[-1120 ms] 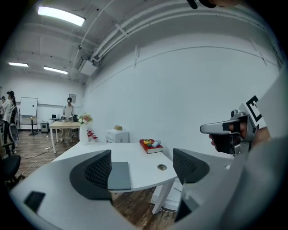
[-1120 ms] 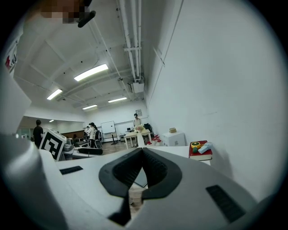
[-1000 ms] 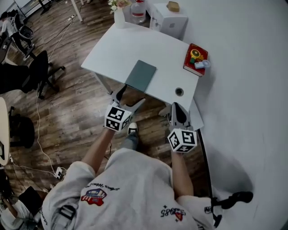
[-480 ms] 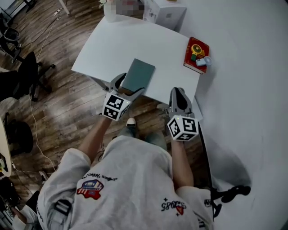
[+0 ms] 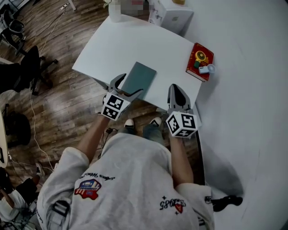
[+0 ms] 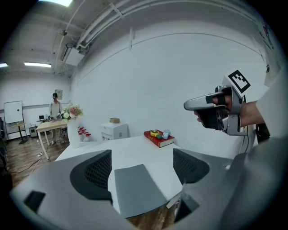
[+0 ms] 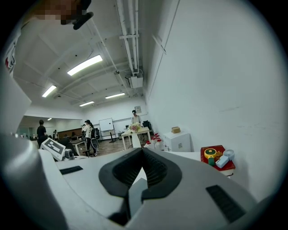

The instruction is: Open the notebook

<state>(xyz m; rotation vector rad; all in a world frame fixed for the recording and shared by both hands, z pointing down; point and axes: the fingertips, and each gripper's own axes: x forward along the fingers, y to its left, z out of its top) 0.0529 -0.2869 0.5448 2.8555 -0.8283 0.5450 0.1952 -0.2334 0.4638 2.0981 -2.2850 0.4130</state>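
A closed grey-green notebook point(image 5: 140, 79) lies flat near the front edge of the white table point(image 5: 121, 45). My left gripper point(image 5: 124, 88) is open at the notebook's near-left corner, one jaw on each side of that corner. In the left gripper view the notebook point(image 6: 137, 188) lies between and below the wide-spread jaws of the left gripper point(image 6: 143, 170); I cannot tell whether they touch it. My right gripper point(image 5: 176, 91) is shut, hovering over the table's front edge to the right of the notebook. Its jaws point(image 7: 142, 151) meet with nothing between them.
A red book point(image 5: 200, 61) with small items on top lies at the table's right side. A white box point(image 5: 173, 15) and a vase point(image 5: 114, 11) stand at the far edge. Wooden floor and an office chair point(image 5: 27, 72) are to the left.
Both grippers have moved forward from in front of the table to its near edge. The left gripper's open jaws now flank the notebook's near corner. The notebook has not moved.
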